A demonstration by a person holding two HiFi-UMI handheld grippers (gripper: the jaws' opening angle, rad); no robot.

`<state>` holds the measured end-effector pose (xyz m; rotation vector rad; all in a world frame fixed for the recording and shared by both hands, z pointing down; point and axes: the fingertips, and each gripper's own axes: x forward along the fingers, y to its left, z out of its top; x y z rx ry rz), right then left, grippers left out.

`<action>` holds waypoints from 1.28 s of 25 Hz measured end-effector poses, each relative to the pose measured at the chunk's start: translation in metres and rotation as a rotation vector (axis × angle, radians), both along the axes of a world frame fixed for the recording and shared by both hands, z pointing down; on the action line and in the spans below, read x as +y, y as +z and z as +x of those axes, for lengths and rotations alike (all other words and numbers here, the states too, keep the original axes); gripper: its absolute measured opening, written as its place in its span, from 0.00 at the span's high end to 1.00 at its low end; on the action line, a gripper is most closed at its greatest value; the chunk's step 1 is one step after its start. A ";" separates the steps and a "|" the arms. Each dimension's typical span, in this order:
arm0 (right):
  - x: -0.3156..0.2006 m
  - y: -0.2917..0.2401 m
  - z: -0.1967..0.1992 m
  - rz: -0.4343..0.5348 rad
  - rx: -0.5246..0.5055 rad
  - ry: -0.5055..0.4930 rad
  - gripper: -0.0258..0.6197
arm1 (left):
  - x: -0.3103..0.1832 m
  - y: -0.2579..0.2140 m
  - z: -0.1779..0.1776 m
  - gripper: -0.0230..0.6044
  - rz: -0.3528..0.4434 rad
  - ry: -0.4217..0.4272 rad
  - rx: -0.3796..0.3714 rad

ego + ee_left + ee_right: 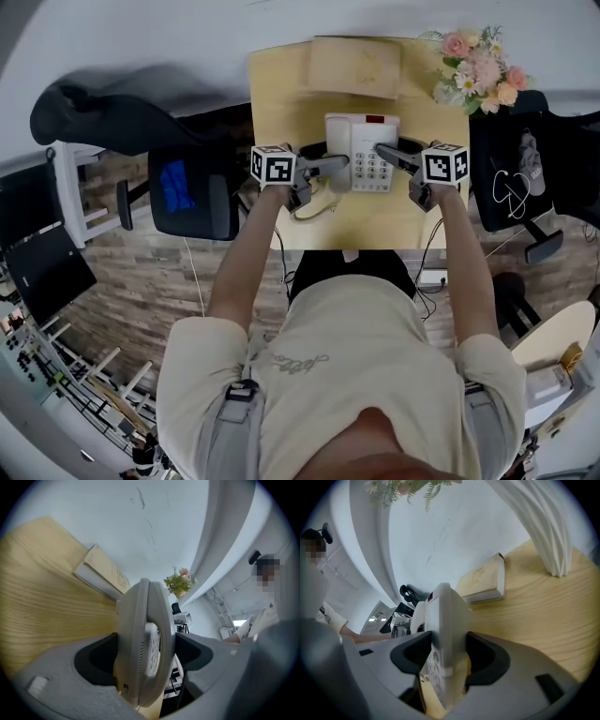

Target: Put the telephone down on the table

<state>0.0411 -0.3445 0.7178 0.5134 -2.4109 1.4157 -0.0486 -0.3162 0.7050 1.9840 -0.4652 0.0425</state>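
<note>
The left gripper [330, 166] and right gripper [391, 153] are each pinching an opposite side of the white telephone [362, 141], holding it level over the middle of the table [281, 94], likely to lower it flat.

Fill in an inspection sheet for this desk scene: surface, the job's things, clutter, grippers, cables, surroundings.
Surface: light wooden table, set against a white wall.
Job's things: white telephone, keypad up, near the table's middle; whether it rests on the table cannot be told.
Clutter: tan book at the back edge; flowers at the back right corner.
Grippers: left gripper shut on the telephone's left side; right gripper shut on its right side.
Cables: coiled cord left of the telephone; dark cables hang below the table.
Surroundings: black chair at left; wood-plank floor.
</note>
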 end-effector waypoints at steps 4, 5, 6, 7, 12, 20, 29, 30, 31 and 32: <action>-0.006 0.015 -0.004 -0.040 0.012 -0.007 0.62 | -0.006 0.014 -0.003 0.37 -0.045 -0.021 0.009; -0.007 0.019 -0.005 -0.049 0.014 -0.011 0.62 | -0.007 0.017 -0.004 0.37 -0.055 -0.028 0.009; -0.009 0.022 -0.006 -0.058 0.015 -0.015 0.62 | -0.008 0.020 -0.005 0.37 -0.063 -0.035 0.009; -0.010 0.024 -0.007 -0.066 0.016 -0.019 0.62 | -0.009 0.022 -0.006 0.37 -0.072 -0.040 0.006; -0.015 0.036 -0.010 -0.108 0.019 -0.025 0.61 | -0.014 0.032 -0.007 0.37 -0.110 -0.043 -0.015; -0.023 0.050 -0.017 -0.153 0.046 -0.009 0.61 | -0.020 0.045 -0.014 0.36 -0.203 -0.079 0.013; -0.024 0.051 -0.012 -0.144 0.105 -0.012 0.61 | -0.021 0.046 -0.013 0.37 -0.211 -0.079 0.014; -0.025 0.050 -0.010 -0.121 0.130 -0.012 0.61 | -0.021 0.046 -0.013 0.37 -0.208 -0.081 0.005; -0.026 0.049 -0.008 -0.095 0.156 -0.009 0.61 | -0.021 0.046 -0.013 0.37 -0.205 -0.084 -0.005; -0.028 0.047 -0.006 -0.073 0.177 0.002 0.61 | -0.021 0.045 -0.014 0.37 -0.200 -0.089 -0.020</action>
